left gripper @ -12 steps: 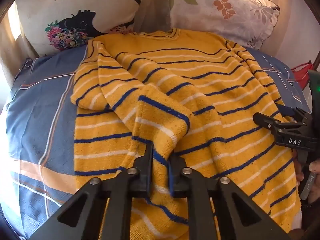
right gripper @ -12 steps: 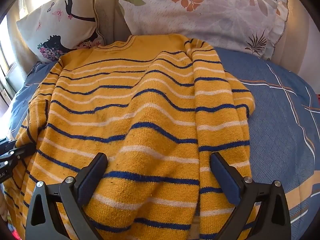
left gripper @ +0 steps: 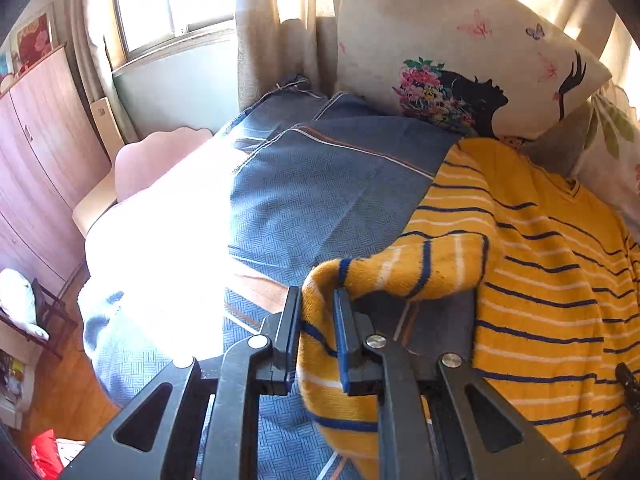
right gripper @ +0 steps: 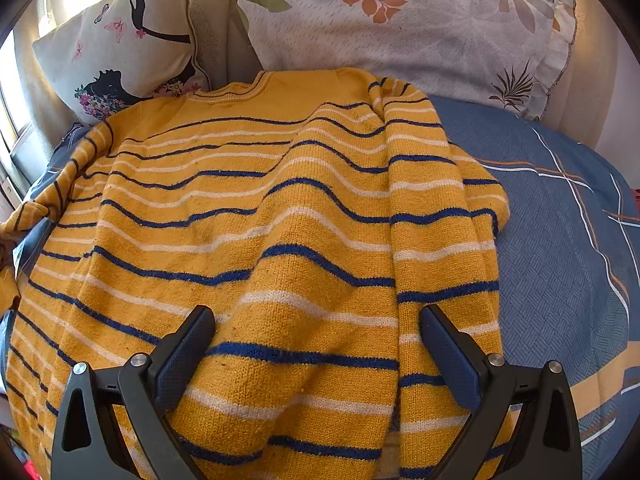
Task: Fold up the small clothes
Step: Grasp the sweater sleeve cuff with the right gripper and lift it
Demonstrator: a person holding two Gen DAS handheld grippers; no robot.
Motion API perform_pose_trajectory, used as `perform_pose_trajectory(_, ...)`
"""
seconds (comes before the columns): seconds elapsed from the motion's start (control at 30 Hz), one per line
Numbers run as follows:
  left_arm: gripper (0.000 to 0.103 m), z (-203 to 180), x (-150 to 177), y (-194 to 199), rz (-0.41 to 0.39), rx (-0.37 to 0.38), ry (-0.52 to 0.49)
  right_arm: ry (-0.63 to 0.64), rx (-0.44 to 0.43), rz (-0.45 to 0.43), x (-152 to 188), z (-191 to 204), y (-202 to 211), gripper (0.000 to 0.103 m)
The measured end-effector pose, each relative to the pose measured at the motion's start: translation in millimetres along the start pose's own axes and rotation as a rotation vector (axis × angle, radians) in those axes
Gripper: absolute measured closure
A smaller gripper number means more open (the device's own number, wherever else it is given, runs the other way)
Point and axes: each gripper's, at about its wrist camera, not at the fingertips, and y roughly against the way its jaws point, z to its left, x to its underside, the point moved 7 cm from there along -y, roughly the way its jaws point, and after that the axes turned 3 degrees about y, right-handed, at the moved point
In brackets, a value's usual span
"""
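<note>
While right tongs (right gripper: 316, 344) gape over the sweater (right gripper: 256, 232), left tongs (left gripper: 316, 312) (alone) pinch its sleeve (left gripper: 400, 272).

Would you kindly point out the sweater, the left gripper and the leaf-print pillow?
sweater (right gripper: 280, 240), right wrist view, middle of its body.
left gripper (left gripper: 316, 316), left wrist view, between fingertips, on the pinched sleeve.
leaf-print pillow (right gripper: 420, 36), right wrist view, its face.

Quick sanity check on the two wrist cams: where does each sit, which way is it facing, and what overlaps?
Left wrist: on the left gripper, low over the bed's left side, facing the window and silhouette pillow; its fingers clamp the sweater's sleeve.
Right wrist: on the right gripper, open above the sweater, facing the headboard end and leaf-print pillow.
Shared: sweater, blue bedsheet, silhouette pillow.
</note>
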Motion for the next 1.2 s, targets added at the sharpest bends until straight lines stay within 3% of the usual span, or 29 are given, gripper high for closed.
perform_pose_trajectory(0.1, 0.066, -23.7, 8.6, 21.7, -0.018, 0.082, -0.009, -0.013, -0.028, -0.018, -1.5, -2.7, 6.0, 0.001)
perform_pose_trajectory(0.17, 0.059, -41.4, 12.3, 42.5, -0.102, 0.136, -0.046, -0.069, -0.129, -0.064, -3.5, -10.5, 30.0, 0.018)
perform_pose_trajectory(0.23, 0.037, -61.2, 13.6, 61.0, -0.175, 0.178, -0.084, -0.138, -0.226, -0.144, -4.4, -20.4, 65.1, 0.019)
perform_pose_trajectory(0.27, 0.034, -73.0, 16.7, 68.9, -0.207, 0.199, -0.099, -0.17, -0.249, -0.2, -3.3, -31.0, 82.4, 0.019)
perform_pose_trajectory(0.33, 0.032, -95.7, 21.3, 77.7, -0.246, 0.238, -0.132, -0.169, -0.159, -0.24, 2.2, -56.5, 107.3, 0.019)
perform_pose_trajectory(0.37, 0.032, -107.1, 24.2, 79.9, -0.249, 0.251, -0.145, -0.145, -0.083, -0.226, 7.2, -66.3, 111.7, 0.019)
perform_pose_trajectory(0.43, 0.032, -120.7, 30.8, 78.5, -0.238, 0.285, -0.172, -0.098, 0.03, -0.108, 20.1, -79.6, 104.9, 0.02)
perform_pose_trajectory(0.5, 0.032, -127.5, 42.4, 71.9, -0.218, 0.323, -0.182, -0.111, 0.007, -0.012, 41.1, -82.8, 90.7, 0.028)
perform_pose_trajectory(0.6, 0.032, -134.7, 53.2, 66.4, -0.189, 0.35, -0.198, -0.087, -0.036, 0.039, 65.9, -75.4, 77.4, 0.038)
perform_pose_trajectory(0.67, 0.032, -135.4, 56.0, 65.0, -0.188, 0.341, -0.206, -0.066, -0.087, 0.061, 73.6, -64.8, 70.1, 0.086)
perform_pose_trajectory(0.73, 0.032, -131.0, 56.1, 66.0, -0.197, 0.335, -0.201, -0.102, -0.111, 0.036, 64.8, -71.7, 78.7, 0.092)
perform_pose_trajectory(0.83, 0.032, -120.5, 50.5, 65.5, -0.203, 0.316, -0.182, -0.18, 0.033, -0.002, 39.6, -119.8, 100.0, 0.093)
perform_pose_trajectory(0.9, 0.032, -115.7, 47.8, 62.5, -0.198, 0.307, -0.154, -0.255, 0.209, -0.025, 27.3, -174.2, 108.0, 0.093)
perform_pose_trajectory(0.97, 0.032, -109.4, 47.3, 57.2, -0.176, 0.308, -0.125, -0.327, 0.436, -0.003, 22.8, -230.0, 108.9, 0.09)
perform_pose_trajectory(1.0, 0.032, -106.9, 48.1, 55.0, -0.164, 0.31, -0.113, -0.359, 0.507, 0.021, 24.1, -248.2, 106.6, 0.088)
perform_pose_trajectory(1.03, 0.032, -104.0, 49.7, 53.5, -0.154, 0.31, -0.106, -0.407, 0.526, 0.044, 26.6, -258.5, 104.8, 0.086)
perform_pose_trajectory(1.1, 0.032, -99.2, 54.3, 50.9, -0.144, 0.301, -0.107, -0.483, 0.441, 0.018, 26.9, -251.8, 107.6, 0.084)
perform_pose_trajectory(1.17, 0.032, -94.4, 60.6, 45.3, -0.125, 0.283, -0.117, -0.45, 0.364, -0.062, 27.0, -224.0, 121.0, 0.058)
perform_pose_trajectory(1.2, 0.032, -92.4, 64.5, 41.6, -0.109, 0.28, -0.121, -0.422, 0.304, -0.077, 28.0, -205.0, 121.7, 0.053)
